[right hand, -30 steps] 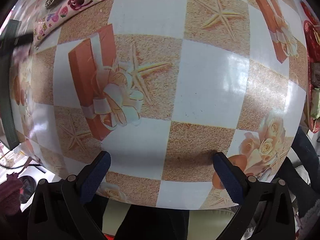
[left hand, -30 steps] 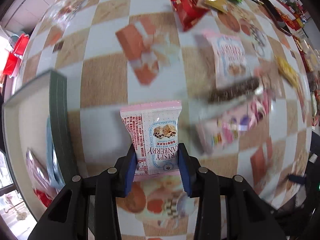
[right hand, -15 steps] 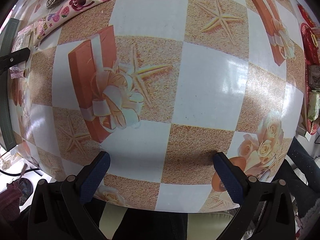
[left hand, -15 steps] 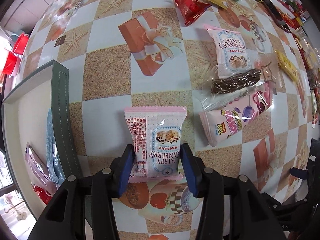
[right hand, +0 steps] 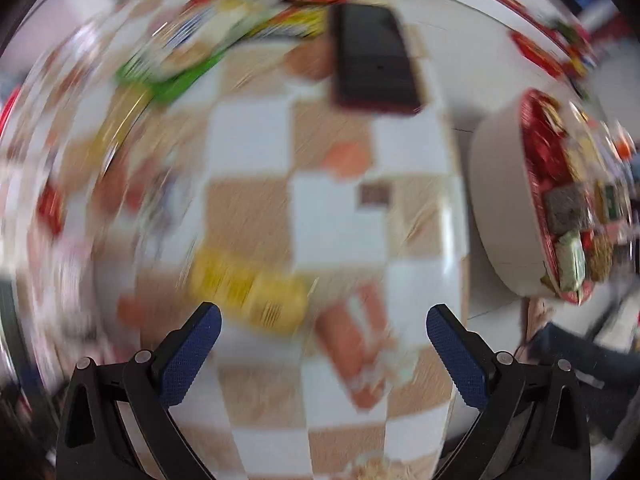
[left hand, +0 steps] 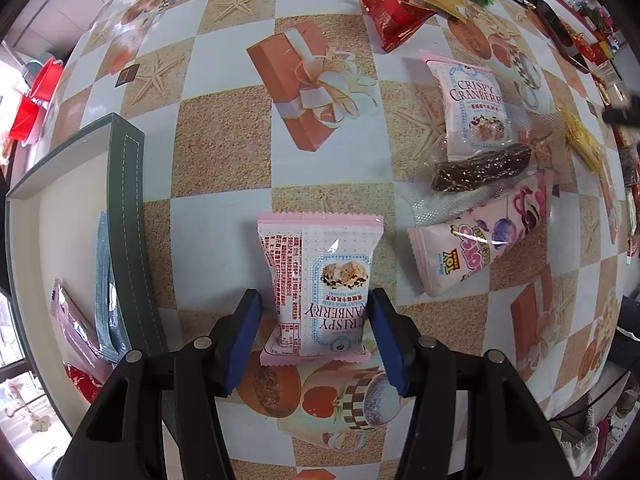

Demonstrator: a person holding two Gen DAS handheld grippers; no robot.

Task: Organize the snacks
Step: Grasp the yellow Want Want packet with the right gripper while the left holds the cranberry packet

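Observation:
A pink-and-white Crispy Cranberry packet (left hand: 320, 272) lies flat on the checked tablecloth, between the blue pads of my left gripper (left hand: 315, 296). Its jaws are opening; a gap shows at the left pad and neither pad presses on the packet. To the left stands a dark green box (left hand: 128, 208) with several packets inside. A second cranberry packet (left hand: 474, 108), a dark bar in clear wrap (left hand: 480, 166) and a pink Toy Story packet (left hand: 480, 244) lie to the right. In the blurred right wrist view, my right gripper (right hand: 323, 312) stands wide open and empty above a yellow packet (right hand: 248, 292).
A red packet (left hand: 394, 10) and more snacks lie along the table's far edge. The right wrist view shows a flat black slab (right hand: 374, 60), green packets (right hand: 176, 76) and a round white bowl (right hand: 504, 200) full of snacks beyond the table's right edge.
The left pads have spread apart and let go of the cranberry packet, which stays in place. The right gripper has swung fast to another part of the table, still open.

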